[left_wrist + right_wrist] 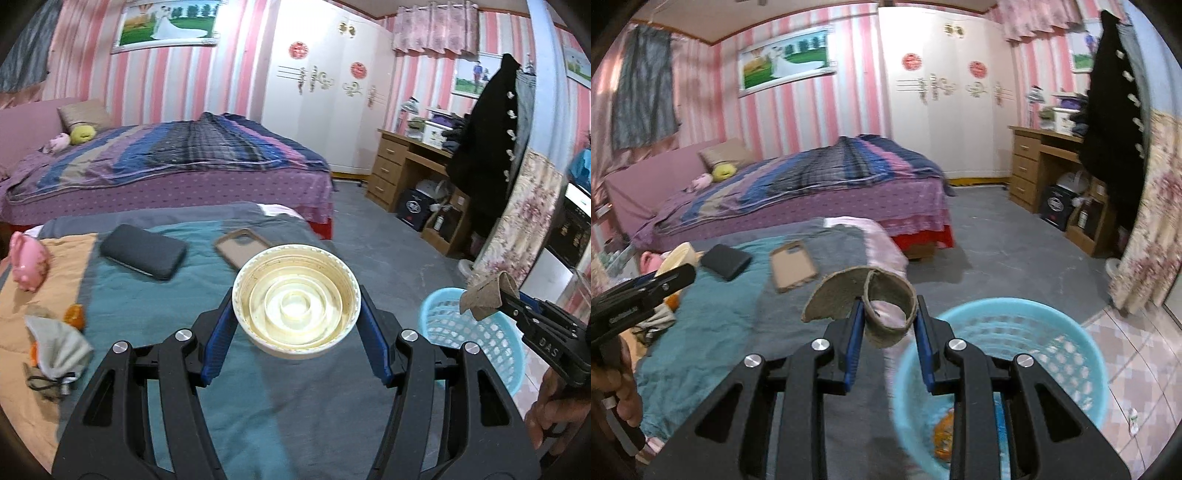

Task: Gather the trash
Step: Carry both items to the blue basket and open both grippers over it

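Observation:
My left gripper (296,308) is shut on a cream plastic lid (296,301), hollow side toward the camera, held above the teal blanket (155,295). My right gripper (888,314) is shut on a torn brown cardboard tube (886,314), held at the near rim of the light blue basket (1067,332). The basket holds an orange wrapper (943,435). In the left wrist view the right gripper (506,301) with the cardboard (487,295) is above the basket (480,332). The left gripper (676,277) with the lid (677,256) shows at the left of the right wrist view.
On the blanket lie a black wallet (144,256), a brown phone case (242,245), a pink pig toy (27,264), a grey pouch (55,347) and orange scraps (74,314). A bed (166,166), a white wardrobe (325,92) and a desk (406,170) stand beyond.

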`<state>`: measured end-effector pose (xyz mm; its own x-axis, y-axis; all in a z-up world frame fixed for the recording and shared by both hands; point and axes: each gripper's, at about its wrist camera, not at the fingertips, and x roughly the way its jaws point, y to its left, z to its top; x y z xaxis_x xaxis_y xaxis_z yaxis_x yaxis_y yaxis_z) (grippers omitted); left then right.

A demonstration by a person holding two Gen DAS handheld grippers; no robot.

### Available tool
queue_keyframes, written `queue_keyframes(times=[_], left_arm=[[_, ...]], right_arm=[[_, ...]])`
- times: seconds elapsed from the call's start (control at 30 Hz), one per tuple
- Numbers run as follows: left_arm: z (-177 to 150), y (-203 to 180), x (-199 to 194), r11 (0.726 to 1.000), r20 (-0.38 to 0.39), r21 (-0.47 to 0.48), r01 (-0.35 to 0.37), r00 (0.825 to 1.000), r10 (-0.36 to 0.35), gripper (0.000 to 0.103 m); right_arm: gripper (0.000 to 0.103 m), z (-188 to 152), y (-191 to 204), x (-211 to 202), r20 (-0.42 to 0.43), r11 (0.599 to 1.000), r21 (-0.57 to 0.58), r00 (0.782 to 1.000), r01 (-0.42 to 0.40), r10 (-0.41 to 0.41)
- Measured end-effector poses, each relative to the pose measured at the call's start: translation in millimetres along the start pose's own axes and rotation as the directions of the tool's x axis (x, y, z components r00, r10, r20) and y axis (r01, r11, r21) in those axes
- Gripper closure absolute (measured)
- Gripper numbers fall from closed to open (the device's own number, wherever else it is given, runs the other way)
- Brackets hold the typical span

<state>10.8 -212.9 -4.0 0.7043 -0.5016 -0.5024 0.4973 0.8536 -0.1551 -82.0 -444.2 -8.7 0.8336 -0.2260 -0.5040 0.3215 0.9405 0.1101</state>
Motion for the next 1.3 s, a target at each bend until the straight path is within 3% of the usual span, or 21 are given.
queue_keyframes(times=[0.23, 1.03, 1.1, 1.3], left_arm=[[-1, -33, 3, 0.998, 0.013, 0.031, 0.050, 0.999, -0.051, 0.043], [-3, -57, 20, 0.994, -0.010, 0.043, 0.101, 0.995, -0.101, 0.043], [-4, -60, 22, 0.994, -0.008, 0.042, 0.104, 0.995, -0.103, 0.043], [-8, -74, 29, 0.990, -0.021, 0.045, 0.133, 0.991, -0.132, 0.043]], right_arm=[[0.076, -1, -36, -1, -0.009, 0.997, 0.060, 0.999, 0.042, -0.042], [0.074, -2, -51, 1, -0.022, 0.993, 0.089, 0.997, 0.082, -0.080], [0.072, -2, -53, 2, -0.025, 0.992, 0.095, 0.997, 0.081, -0.079], [0.045, -3, -61, -4, 0.006, 0.982, 0.137, 0.991, 0.133, -0.135]])
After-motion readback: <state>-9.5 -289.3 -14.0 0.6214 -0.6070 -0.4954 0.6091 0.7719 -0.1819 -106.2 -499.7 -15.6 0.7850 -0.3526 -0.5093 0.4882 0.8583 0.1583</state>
